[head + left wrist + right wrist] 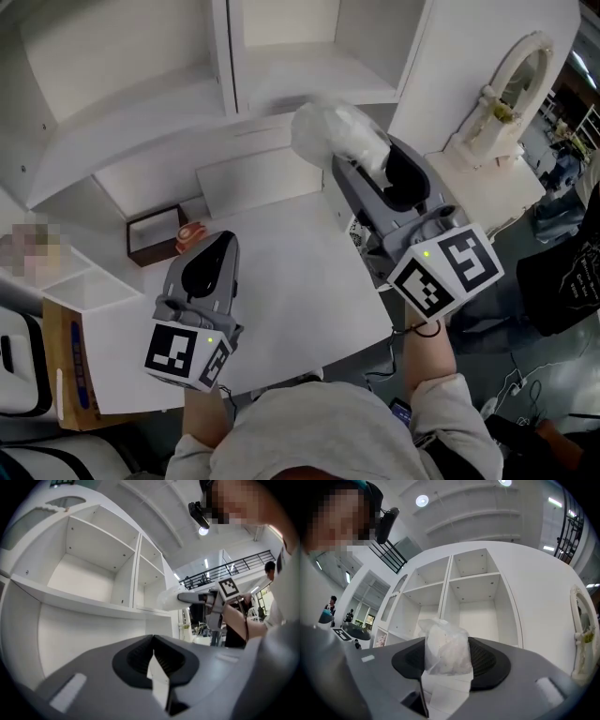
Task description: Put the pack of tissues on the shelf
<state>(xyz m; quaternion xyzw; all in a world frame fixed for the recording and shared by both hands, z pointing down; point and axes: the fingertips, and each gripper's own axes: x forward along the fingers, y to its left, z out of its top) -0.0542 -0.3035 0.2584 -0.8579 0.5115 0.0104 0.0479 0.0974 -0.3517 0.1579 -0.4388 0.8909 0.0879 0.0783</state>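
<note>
White table (281,277), ornate arched mirror (521,82), ceiling lights (422,500)

Back: the shelf (281,56) stands behind the table (281,300).
Tissues: the pack of tissues (337,136) sits in your right gripper (361,159), before the shelf.
Left: your left gripper (217,246) hangs over the table.
Box: the box (155,234) lies left of it.
Right: the mirror (520,80) stands beside the shelf.

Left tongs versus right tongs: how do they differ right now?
The right tongs are shut on the pack of tissues; the left tongs are shut on nothing. The right tongs reach toward the shelf; the left tongs hang back over the table. Both are grey.
</note>
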